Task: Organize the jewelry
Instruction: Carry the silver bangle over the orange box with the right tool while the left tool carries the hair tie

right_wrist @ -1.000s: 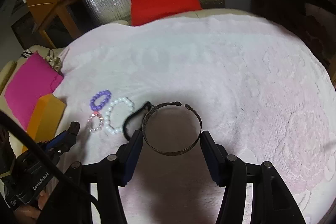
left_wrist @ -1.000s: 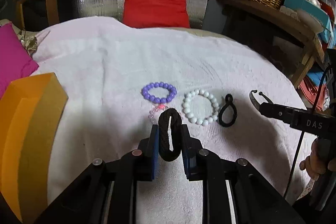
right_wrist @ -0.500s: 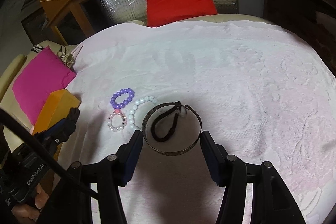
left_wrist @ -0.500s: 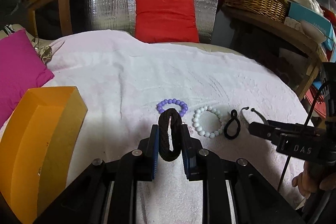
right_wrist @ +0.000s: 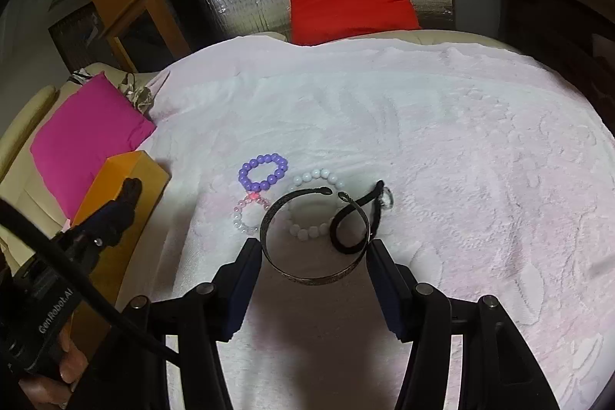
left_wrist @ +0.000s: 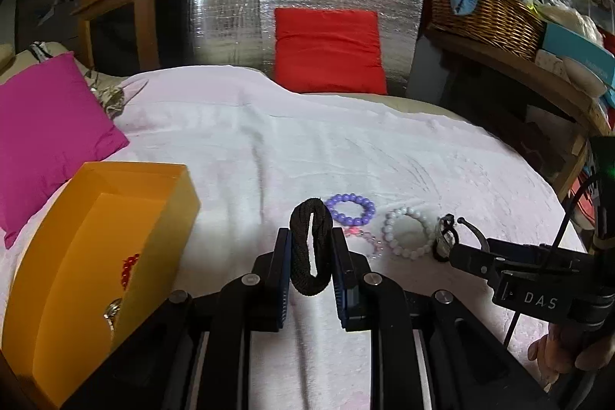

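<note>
The left gripper (left_wrist: pixel 310 256) clenches a black braided band (left_wrist: pixel 310 250), the right gripper (right_wrist: pixel 314 256) grasps a metal bangle (right_wrist: pixel 313 241), with the orange box (left_wrist: pixel 96 256) at nine o'clock.

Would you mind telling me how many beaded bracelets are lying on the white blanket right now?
3: the purple bracelet farthest back, the pink and clear bracelet just in front of it, touching, and the white bracelet to their right, partly behind the held metal bangle. None seems hidden.
</note>
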Motion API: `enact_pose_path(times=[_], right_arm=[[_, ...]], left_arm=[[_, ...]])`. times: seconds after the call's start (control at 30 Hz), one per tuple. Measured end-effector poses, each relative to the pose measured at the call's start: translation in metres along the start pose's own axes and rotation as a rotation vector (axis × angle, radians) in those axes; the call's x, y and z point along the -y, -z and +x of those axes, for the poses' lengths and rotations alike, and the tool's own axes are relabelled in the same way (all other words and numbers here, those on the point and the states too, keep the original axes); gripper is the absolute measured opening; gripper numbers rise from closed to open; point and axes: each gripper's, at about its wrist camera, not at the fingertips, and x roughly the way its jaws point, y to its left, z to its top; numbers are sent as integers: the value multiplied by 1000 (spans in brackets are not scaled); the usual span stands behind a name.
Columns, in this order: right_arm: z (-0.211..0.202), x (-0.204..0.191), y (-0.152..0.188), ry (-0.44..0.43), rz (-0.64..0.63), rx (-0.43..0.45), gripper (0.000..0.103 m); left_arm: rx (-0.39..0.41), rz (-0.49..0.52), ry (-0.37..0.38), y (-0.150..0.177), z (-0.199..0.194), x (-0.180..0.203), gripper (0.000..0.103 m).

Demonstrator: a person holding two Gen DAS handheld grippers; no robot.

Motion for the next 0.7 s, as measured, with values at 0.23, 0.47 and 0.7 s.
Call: enact_pose_path(times=[0.23, 0.47, 0.7], right_arm=[[3, -16, 0, 4, -37, 17, 60], [0, -46, -7, -37, -119, 67, 60], [6, -98, -7, -95, -195, 66, 60]], left_arm=[[29, -41, -31, -2, -15, -24, 21], [88, -129, -58, -5, -41, -62, 21], [105, -187, -152, 8, -65, -107, 21]])
